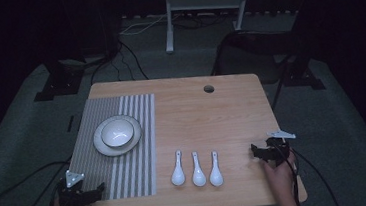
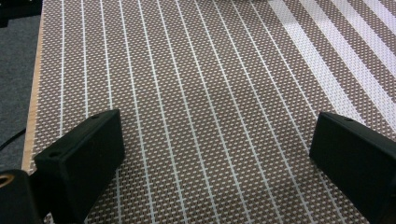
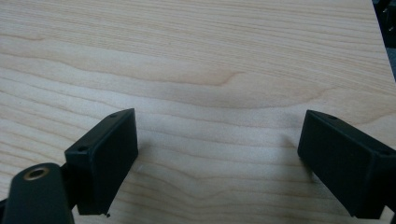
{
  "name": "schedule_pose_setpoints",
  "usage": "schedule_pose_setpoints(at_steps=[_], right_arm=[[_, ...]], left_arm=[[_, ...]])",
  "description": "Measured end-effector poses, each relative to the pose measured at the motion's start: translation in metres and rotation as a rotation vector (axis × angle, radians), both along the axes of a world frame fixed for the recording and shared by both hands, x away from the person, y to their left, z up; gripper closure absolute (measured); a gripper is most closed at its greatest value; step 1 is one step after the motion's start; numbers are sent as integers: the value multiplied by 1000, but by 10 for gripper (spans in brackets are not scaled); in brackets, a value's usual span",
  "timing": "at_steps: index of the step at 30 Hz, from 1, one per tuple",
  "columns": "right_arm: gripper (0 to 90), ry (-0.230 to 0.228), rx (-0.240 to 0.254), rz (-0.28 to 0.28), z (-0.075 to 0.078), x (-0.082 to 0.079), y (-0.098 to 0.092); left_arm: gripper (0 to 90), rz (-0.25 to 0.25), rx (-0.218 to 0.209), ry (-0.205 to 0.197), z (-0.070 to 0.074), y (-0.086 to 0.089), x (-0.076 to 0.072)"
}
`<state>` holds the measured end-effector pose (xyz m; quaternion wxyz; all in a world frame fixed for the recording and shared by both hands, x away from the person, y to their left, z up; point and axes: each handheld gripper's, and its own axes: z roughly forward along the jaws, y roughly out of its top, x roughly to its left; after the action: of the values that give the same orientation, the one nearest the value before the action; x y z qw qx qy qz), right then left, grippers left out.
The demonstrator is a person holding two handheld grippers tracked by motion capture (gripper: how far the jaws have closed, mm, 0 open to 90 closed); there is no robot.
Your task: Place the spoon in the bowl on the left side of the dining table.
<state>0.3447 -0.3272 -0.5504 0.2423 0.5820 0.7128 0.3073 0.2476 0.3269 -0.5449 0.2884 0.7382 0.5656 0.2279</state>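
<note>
On the pale wooden counter (image 1: 221, 109), three white ceramic spoons (image 1: 197, 169) lie side by side near my edge, bowls toward me and handles pointing away, so their long axes run front to back. I have the right gripper (image 1: 261, 152) just beside them on the right, its black fingers (image 3: 105, 156) spread wide over bare wood with nothing between them. The left gripper (image 1: 91, 194) sits at the near left corner above the grey striped woven placemat (image 1: 122, 173), its fingers (image 2: 84, 158) equally wide and empty. A white bowl (image 1: 117, 132) stands on a white plate (image 1: 105, 149) farther up that mat. I judge the right hand is nearer the spoons: the closest one lies to its left, so I would approach across the handle, not along it.
</note>
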Motion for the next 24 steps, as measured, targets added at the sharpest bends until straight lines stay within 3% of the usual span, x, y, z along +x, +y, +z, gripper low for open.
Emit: schedule_pose_setpoints(at_steps=[11,24], right_arm=[[114,0,0,0,0,0,0],[114,0,0,0,0,0,0]], left_arm=[[39,-4,-18,9,2,-1,0],[39,-31,-24,26,10,-16,3]])
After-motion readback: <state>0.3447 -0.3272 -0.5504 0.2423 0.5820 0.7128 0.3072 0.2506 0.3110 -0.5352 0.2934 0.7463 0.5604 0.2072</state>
